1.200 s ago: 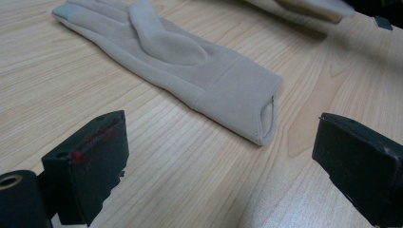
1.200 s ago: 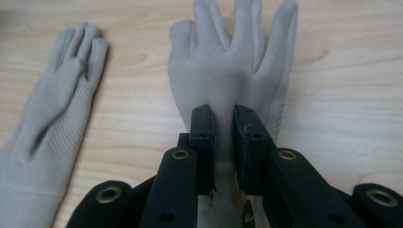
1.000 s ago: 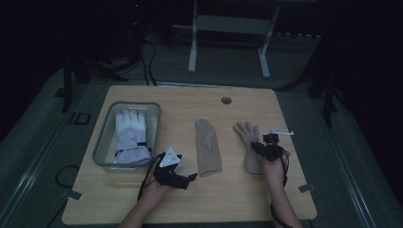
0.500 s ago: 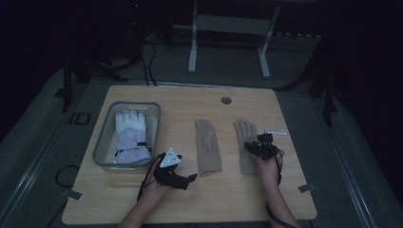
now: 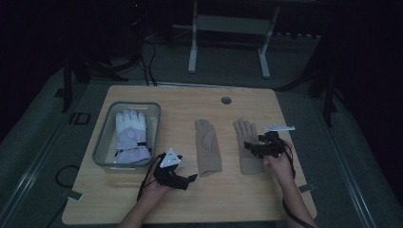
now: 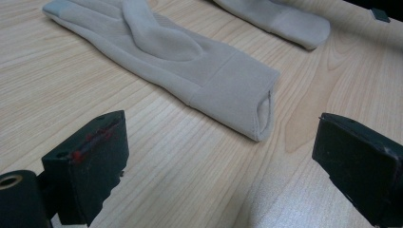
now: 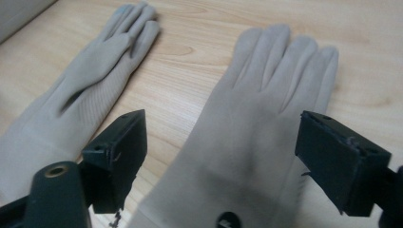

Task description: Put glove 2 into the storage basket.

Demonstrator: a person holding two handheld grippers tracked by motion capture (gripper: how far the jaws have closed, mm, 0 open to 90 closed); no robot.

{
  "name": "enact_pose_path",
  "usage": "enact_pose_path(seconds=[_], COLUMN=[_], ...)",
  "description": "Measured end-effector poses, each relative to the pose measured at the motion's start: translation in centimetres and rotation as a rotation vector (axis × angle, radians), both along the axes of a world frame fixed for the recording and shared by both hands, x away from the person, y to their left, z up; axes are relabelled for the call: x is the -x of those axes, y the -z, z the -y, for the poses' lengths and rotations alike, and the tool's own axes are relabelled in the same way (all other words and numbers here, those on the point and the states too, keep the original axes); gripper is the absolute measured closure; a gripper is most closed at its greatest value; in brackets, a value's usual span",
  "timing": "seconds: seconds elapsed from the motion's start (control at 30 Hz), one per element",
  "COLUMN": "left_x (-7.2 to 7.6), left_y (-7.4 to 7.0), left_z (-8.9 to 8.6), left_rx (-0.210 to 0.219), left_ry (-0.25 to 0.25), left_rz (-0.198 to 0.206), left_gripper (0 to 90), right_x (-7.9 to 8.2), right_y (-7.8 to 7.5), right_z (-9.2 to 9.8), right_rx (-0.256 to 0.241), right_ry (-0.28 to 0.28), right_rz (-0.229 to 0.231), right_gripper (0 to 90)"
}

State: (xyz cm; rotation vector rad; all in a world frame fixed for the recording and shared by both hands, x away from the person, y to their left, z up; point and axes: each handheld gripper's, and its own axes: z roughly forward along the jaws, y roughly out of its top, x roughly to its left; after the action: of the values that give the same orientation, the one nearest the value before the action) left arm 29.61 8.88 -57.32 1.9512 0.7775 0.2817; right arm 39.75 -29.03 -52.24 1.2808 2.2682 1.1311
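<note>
My right gripper [image 5: 251, 148] had moved in from the table's right side, where it sat a second before, and hung over the right-hand beige fabric glove [image 5: 246, 137], its jaws spread wide on either side of the palm [image 7: 256, 142] without touching it. That glove lay flat, fingers pointing away from me — it had not shifted. The second beige fabric glove [image 5: 208, 145] lay just to its left, well apart from it, fingers together and its open cuff [image 6: 247, 102] nearest me.

My left gripper [image 5: 185, 180] had stayed where it was, low on the light wooden table [image 5: 199, 204] just short of that cuff, jaws wide apart and empty.

At the table's left, the clear plastic bin [image 5: 103, 142] held a thick white and lilac glove [image 5: 130, 137] — both unchanged.
</note>
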Motion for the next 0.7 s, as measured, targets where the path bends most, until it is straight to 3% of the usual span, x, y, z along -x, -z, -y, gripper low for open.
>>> enact_pose_path(seconds=[0.1, 0.23, 0.3, 0.33, 0.37, 0.43, 0.57, 0.7], left_x=[0.0, 0.0, 0.0, 0.0, -0.1, -0.1, 0.0, -0.1], left_y=[0.0, 0.1, 0.1, 0.1, 0.1, 0.1, 0.1, 0.2], left_z=[0.0, 0.1, 0.1, 0.1, 0.1, 0.1, -0.1, -0.3], left_rx=[0.002, -0.001, -0.001, -0.002, -0.002, -0.001, 0.0, 0.01], left_ry=[-0.001, -0.001, 0.0, -0.001, -0.002, -0.002, 0.0, 0.0], left_rz=[-0.002, -0.003, -0.003, -0.004, -0.004, -0.005, 0.0, 0.0], left_gripper=[5.0, 5.0, 5.0, 5.0, 5.0, 5.0, 5.0, 5.0], right_x=[-0.3, -0.9, -0.9, -0.9, -1.0, -1.1, -1.7, -2.3], right_y=[-0.4, -0.1, 0.0, 0.2, 0.4, 0.7, 1.3, 2.4], right_z=[1.4, 2.5, 2.4, 2.3, 2.0, 1.6, 1.0, 0.9], right_rx=[-0.015, -0.017, 0.008, 0.013, 0.035, 0.126, 0.165, 0.198], right_ry=[-0.072, -0.076, -0.077, -0.118, -0.141, -0.169, -0.22, -0.243], right_rz=[0.047, -0.029, -0.026, -0.019, -0.019, 0.004, 0.016, 0.019], right_gripper=[19.3, 14.2, 13.4, 12.7, 14.7, 24.4, 37.4, 40.9])
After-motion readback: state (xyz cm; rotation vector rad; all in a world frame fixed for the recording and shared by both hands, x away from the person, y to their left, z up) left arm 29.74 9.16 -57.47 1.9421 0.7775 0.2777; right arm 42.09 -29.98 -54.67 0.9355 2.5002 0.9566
